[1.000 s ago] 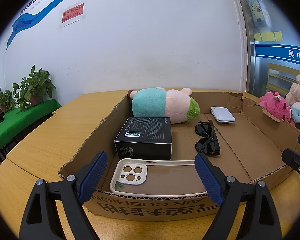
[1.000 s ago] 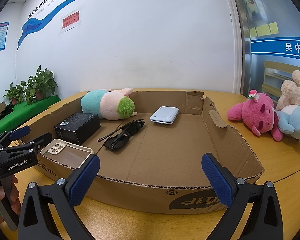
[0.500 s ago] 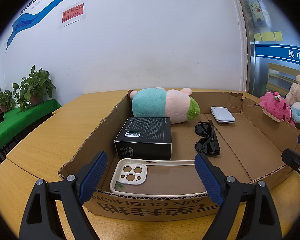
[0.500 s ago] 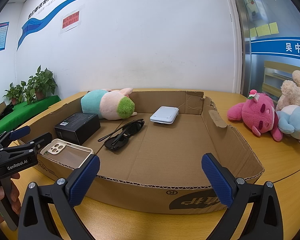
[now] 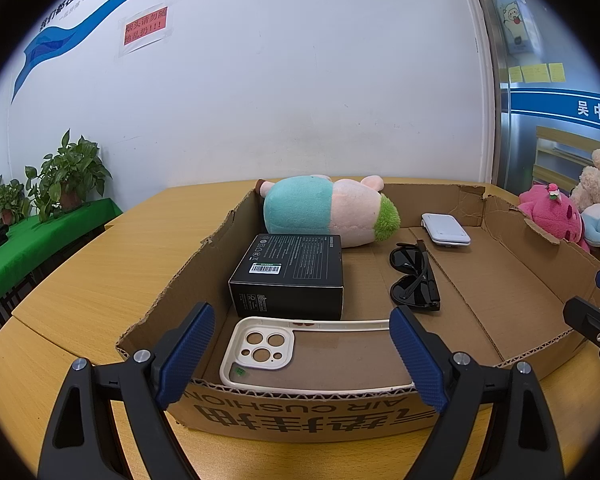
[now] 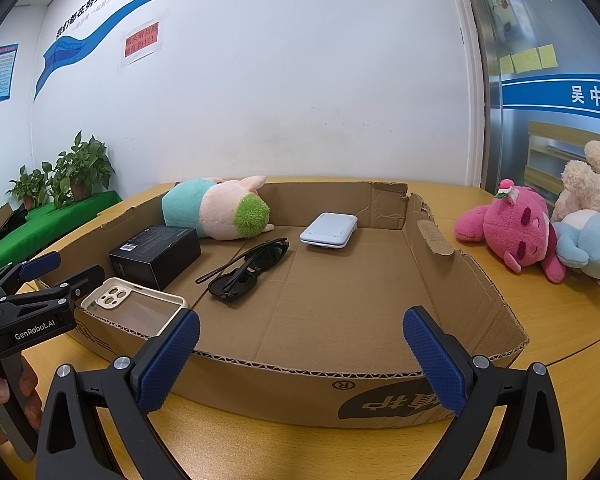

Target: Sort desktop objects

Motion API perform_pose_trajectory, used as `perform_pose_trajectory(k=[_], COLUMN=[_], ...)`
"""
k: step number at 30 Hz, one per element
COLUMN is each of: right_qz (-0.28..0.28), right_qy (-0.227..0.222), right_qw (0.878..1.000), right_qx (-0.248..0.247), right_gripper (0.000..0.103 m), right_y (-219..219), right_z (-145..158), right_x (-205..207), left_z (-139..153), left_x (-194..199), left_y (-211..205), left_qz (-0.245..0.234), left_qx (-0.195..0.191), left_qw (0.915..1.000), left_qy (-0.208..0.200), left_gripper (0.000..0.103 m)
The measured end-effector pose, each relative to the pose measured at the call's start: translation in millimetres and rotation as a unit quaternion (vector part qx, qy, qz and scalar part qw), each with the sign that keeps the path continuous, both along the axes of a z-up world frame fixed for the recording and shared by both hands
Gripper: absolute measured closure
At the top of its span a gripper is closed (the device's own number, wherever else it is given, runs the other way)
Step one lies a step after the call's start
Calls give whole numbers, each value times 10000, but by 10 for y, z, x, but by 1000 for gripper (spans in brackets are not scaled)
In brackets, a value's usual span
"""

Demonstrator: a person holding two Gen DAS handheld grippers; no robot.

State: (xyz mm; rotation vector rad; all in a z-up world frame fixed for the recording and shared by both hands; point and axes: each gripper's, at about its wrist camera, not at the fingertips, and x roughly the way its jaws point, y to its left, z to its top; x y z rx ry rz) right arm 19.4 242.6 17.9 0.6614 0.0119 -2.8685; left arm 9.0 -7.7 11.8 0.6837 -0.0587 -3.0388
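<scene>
Nothing has shifted since a second ago — the left gripper [image 5: 298,354] and right gripper [image 6: 300,356] both hang before the cardboard box [image 6: 466,276], fingers wide apart and holding nothing. Inside lie the phone case [image 5: 304,354], black box [image 5: 290,274], sunglasses [image 5: 414,280], plush toy [image 5: 326,210] and white device [image 5: 446,230] — the case's near edge is hidden behind the box wall.

office, wall slogan [image 6: 112,20], notice sign [image 5: 146,30], sticky notes [image 6: 528,58]
</scene>
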Motion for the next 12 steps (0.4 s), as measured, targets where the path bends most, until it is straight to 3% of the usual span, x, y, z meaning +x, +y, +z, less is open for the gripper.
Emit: perform_pose_trajectory(k=[4,12], right_qz=[-12,-25], right_qy=[-9,-9], right_qw=[10000,10000], right_qx=[22,19], right_gripper=[0,0], right_y=[-7,-7], right_z=[-1,8], right_x=[-3,1], left_z=[-12,-15], left_x=[16,51], left_y=[24,51], left_qz=[-295,41], left_qx=[55,-52], left_qw=[9995,10000], left_qy=[-29,7], left_gripper=[0,0])
